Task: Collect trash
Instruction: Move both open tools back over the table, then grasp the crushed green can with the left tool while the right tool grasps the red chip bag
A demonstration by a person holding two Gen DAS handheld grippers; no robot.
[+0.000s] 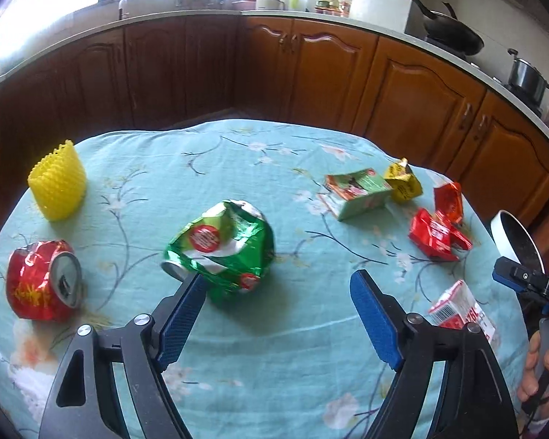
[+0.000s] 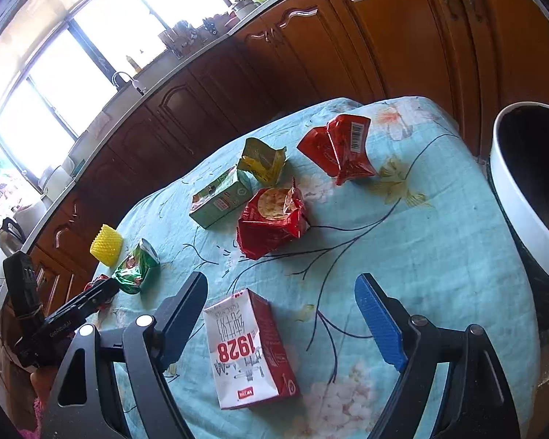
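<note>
My left gripper (image 1: 279,280) is open above the teal flowered tablecloth (image 1: 260,373). A crushed green can (image 1: 223,252) lies just beyond its left finger, untouched. To the left lie a crushed red can (image 1: 44,281) and a yellow mesh sleeve (image 1: 58,183). My right gripper (image 2: 282,281) is open too, with a red and white milk carton (image 2: 249,347) lying flat on the cloth below and between its fingers, not gripped. Further off are a red cracker wrapper (image 2: 272,223), a green carton (image 2: 219,197), a yellow wrapper (image 2: 261,159) and another red wrapper (image 2: 340,150).
A white-rimmed bin (image 2: 512,197) with a dark inside stands off the table's right edge. Brown kitchen cabinets (image 1: 311,73) run behind the table, with a wok (image 1: 454,33) and a pot (image 1: 527,77) on the counter. A hand (image 1: 541,376) shows at the right edge.
</note>
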